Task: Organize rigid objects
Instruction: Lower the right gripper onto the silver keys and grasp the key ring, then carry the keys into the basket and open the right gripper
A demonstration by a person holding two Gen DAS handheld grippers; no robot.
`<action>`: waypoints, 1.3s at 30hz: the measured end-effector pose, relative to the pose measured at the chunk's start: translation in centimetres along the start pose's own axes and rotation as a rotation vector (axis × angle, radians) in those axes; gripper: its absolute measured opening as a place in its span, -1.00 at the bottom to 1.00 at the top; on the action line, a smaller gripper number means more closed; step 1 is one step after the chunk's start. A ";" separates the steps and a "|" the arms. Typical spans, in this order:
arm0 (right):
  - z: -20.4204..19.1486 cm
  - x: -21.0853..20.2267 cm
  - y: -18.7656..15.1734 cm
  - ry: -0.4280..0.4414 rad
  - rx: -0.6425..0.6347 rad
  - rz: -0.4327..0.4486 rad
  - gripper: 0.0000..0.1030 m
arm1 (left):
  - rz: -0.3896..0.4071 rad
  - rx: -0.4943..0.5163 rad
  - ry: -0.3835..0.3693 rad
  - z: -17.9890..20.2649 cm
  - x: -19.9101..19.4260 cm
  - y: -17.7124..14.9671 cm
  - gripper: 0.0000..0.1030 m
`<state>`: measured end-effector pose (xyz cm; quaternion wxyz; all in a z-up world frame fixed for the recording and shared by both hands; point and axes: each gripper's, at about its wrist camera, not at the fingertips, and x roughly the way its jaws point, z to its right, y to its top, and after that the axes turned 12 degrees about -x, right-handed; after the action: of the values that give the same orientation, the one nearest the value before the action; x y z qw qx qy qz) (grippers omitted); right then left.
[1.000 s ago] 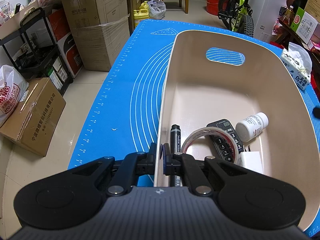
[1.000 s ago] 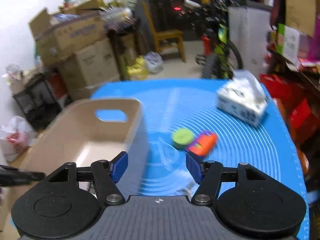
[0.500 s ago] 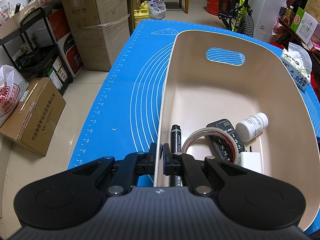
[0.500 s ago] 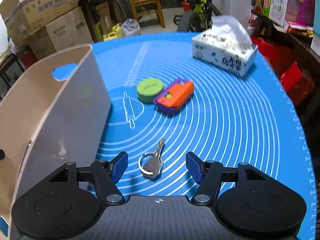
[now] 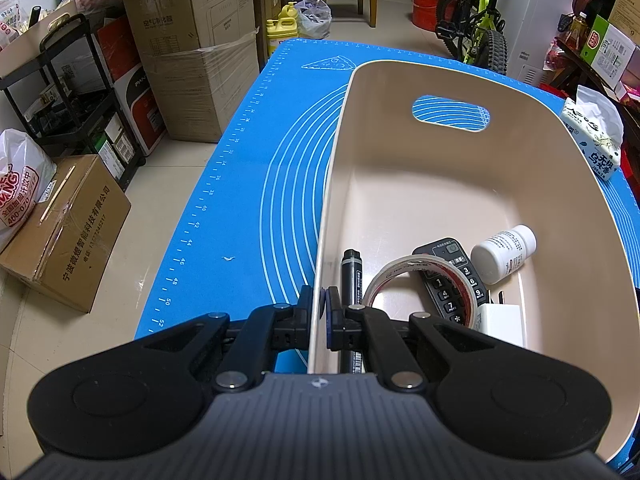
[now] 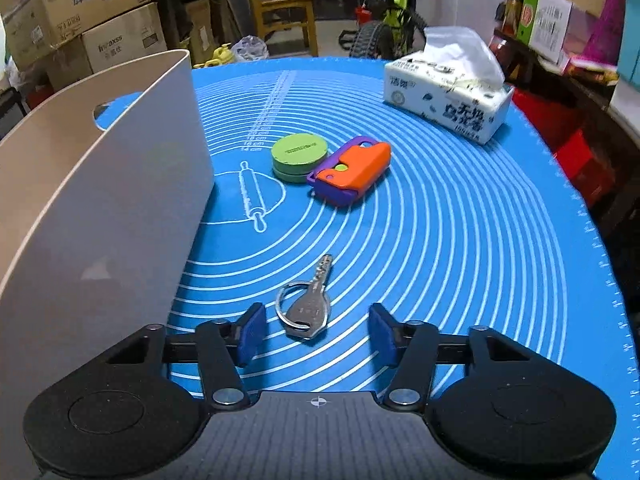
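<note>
The right hand-held gripper [image 6: 316, 334], jaws closing but still unclenched, straddles the key [image 6: 310, 304], whose blade points away.

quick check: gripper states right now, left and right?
Left gripper: shut on the bin wall.
Right gripper: open, jaws have just been closing, key lies between them, pads not touching it.

Both cameras ride low behind their own fingers, tilted down at the blue mat [image 6: 460, 240]. The left one sits right at the beige bin [image 5: 440, 184], looking along its inside; the right one looks past that bin's outer wall. Both catch the tissue box [image 6: 448, 96] and the bicycle [image 5: 480, 20] beyond.
</note>
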<state>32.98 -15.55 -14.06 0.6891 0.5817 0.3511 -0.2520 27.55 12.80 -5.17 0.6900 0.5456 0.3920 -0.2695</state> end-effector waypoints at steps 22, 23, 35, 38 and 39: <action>-1.8 -0.4 1.2 0.005 -0.144 0.077 -0.76 | 0.000 0.003 0.002 0.0 0.0 0.0 -0.86; -1.7 -0.3 1.3 0.007 -0.145 0.077 -0.76 | -0.001 0.004 0.003 0.1 0.1 -0.1 -0.86; -1.2 -1.2 1.7 0.008 -0.122 0.098 -0.76 | -0.002 0.003 0.002 0.3 0.1 -0.2 -0.86; -0.8 -3.0 2.4 0.014 -0.102 0.137 -0.76 | -0.003 0.004 0.002 0.3 0.1 -0.2 -0.86; -0.7 -3.6 2.6 0.012 -0.102 0.152 -0.76 | -0.002 0.004 0.002 0.3 0.1 -0.2 -0.86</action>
<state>32.58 -14.58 -9.69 0.7327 0.5724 0.3226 -0.1774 27.51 12.51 -5.33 0.6882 0.5467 0.3928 -0.2704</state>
